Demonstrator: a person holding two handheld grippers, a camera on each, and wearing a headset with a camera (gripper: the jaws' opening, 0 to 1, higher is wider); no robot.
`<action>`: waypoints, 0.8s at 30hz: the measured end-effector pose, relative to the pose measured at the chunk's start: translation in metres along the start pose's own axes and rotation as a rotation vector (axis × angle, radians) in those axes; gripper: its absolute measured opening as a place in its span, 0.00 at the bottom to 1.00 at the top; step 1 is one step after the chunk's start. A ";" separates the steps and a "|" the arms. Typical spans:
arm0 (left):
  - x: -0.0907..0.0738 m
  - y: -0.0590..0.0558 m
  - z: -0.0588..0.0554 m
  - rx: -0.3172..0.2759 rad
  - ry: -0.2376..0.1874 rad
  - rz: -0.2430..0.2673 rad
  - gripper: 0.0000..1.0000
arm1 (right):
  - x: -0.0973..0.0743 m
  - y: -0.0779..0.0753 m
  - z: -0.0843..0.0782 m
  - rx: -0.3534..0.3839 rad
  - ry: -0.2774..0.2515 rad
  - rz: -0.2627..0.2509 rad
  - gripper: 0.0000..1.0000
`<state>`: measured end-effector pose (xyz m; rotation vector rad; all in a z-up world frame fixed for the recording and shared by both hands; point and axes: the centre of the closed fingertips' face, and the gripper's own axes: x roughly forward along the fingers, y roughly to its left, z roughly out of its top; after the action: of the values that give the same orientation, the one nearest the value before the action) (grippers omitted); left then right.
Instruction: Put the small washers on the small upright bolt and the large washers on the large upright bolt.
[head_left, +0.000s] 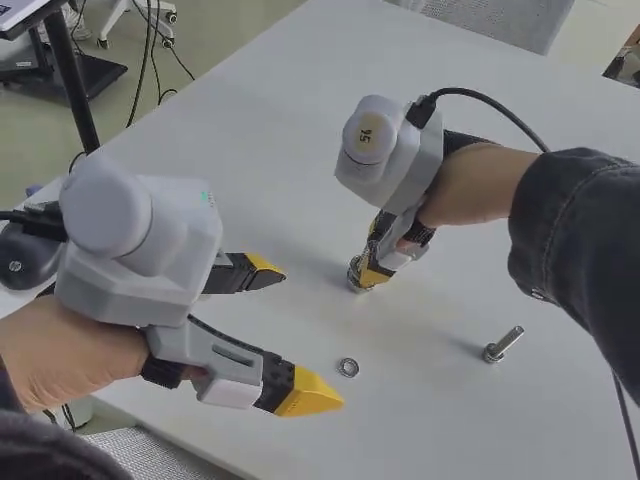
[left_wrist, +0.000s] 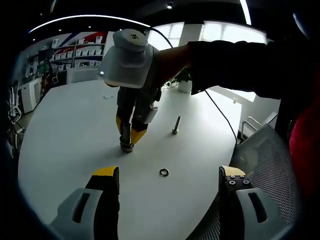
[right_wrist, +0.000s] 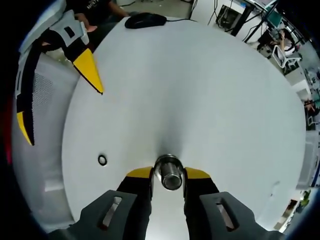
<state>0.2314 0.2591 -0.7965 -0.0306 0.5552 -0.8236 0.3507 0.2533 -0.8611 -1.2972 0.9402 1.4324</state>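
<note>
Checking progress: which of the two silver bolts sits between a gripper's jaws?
The thick silver bolt, flanked closely by the yellow-tipped jaws of the right gripper. The thin silver bolt stands alone on the white table, untouched.

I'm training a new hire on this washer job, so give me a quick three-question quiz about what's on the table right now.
1. True or false: the left gripper is open and holds nothing.
2. What sits between the jaws of the right gripper? A) a nut B) the large bolt C) a screwdriver
3. Fill in: the loose washer lying on the table is nearer the ____ gripper.

Key: 1 true; 2 B; 3 left.
</note>
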 end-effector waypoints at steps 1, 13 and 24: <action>0.000 0.000 0.000 0.000 0.000 0.001 0.81 | 0.000 0.001 0.000 0.001 0.001 0.002 0.24; 0.001 0.001 -0.001 -0.004 0.002 0.002 0.81 | 0.004 0.003 -0.002 0.006 0.000 0.007 0.24; 0.001 -0.001 -0.002 -0.003 0.004 -0.004 0.81 | 0.007 0.004 -0.005 0.008 -0.004 0.006 0.25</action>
<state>0.2305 0.2576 -0.7983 -0.0324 0.5606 -0.8266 0.3481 0.2481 -0.8690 -1.2868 0.9468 1.4339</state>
